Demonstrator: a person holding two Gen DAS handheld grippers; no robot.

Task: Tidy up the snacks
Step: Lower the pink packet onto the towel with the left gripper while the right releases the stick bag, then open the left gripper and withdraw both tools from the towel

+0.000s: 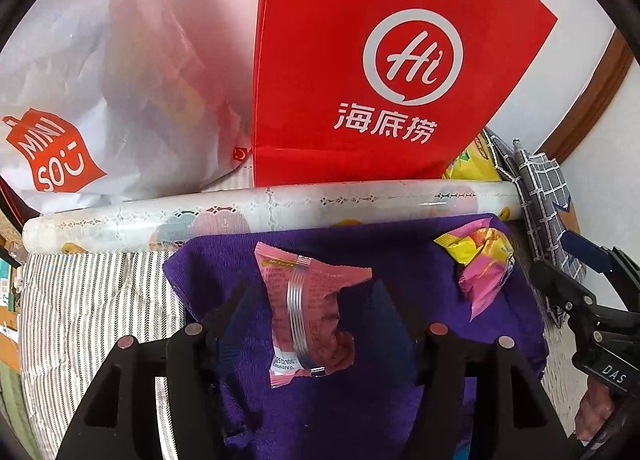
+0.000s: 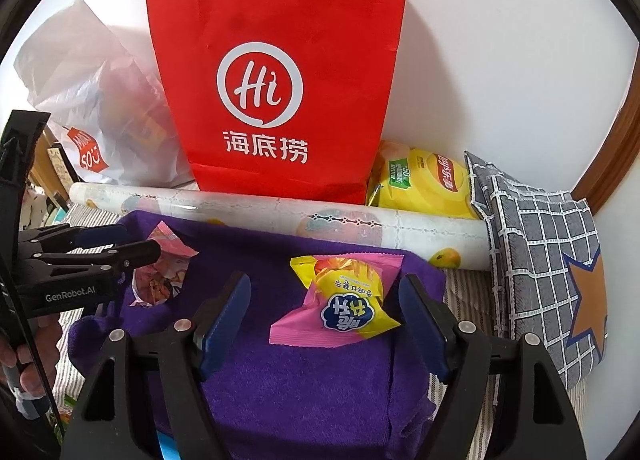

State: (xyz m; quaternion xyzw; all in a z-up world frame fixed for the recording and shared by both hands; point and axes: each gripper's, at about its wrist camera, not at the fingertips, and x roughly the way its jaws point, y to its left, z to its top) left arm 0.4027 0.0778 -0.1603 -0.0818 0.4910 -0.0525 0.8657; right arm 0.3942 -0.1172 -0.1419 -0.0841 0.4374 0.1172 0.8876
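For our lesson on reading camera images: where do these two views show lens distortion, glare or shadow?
Left wrist view: the paper roll bows into a curve, black corners ring the frame, the red bag tints the white bag pink. Right wrist view: the red bag's sides flare, a soft shadow falls on the wall.

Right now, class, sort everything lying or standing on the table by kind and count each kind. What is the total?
Small snack packets on the purple cloth: 2, one pink, one yellow-and-pink
Yellow chip bag: 1
Carrier bags: 2, red paper, white plastic
Patterned roll: 1
Cloths: 2, purple, grey checked
Total: 8
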